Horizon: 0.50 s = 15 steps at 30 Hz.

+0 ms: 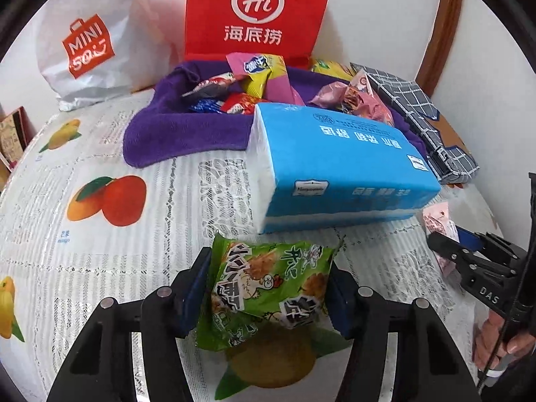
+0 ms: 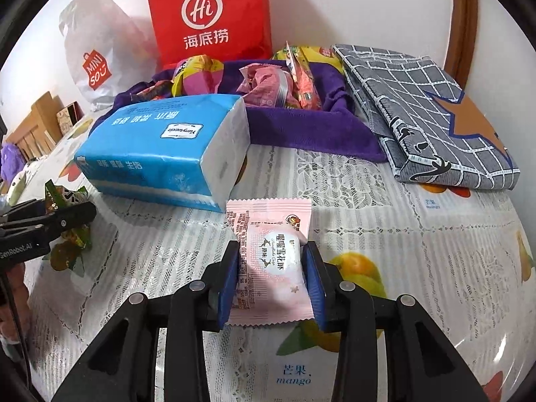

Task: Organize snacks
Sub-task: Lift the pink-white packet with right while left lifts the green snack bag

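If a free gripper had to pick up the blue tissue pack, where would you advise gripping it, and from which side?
Grip the blue tissue pack across its narrow width, at mid-length, coming from above. It lies flat on the tablecloth with its broad face up and long sides exposed. Its far end sits against the purple cloth, so an approach from that end looks blocked. It looks soft, so squeeze gently.

Green snack packet point(image 1: 268, 288) crumpled, clamped; pink snack packet point(image 2: 271, 261) flat, clamped.

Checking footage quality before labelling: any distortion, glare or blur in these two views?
Left wrist view: heavy fisheye bending, dark corners; green snack packet sharp in the left tongs. Right wrist view: same curvature, glare on the plastic tablecloth; pink snack packet legible.
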Each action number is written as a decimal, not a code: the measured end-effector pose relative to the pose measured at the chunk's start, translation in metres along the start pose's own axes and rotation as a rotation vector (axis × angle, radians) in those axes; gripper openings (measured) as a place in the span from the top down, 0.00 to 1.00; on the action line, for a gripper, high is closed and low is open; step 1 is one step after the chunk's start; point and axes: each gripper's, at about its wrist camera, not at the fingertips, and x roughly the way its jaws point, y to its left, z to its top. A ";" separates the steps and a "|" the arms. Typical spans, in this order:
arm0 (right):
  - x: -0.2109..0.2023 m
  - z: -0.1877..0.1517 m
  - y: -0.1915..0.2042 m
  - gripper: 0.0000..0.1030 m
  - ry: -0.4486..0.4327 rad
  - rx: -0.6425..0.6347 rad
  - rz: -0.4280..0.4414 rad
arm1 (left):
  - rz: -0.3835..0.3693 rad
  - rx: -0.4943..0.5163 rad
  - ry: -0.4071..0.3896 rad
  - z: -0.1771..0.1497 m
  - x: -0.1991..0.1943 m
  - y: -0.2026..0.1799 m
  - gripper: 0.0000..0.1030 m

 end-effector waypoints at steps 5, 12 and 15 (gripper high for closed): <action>0.000 -0.001 0.002 0.62 0.004 -0.014 -0.017 | 0.015 0.005 -0.007 0.001 0.001 -0.001 0.43; 0.000 -0.002 0.002 0.59 0.005 -0.016 -0.009 | 0.006 -0.007 -0.009 0.001 0.001 0.001 0.42; -0.001 -0.002 0.002 0.59 0.006 -0.020 -0.011 | 0.009 -0.005 -0.009 0.001 0.001 0.000 0.42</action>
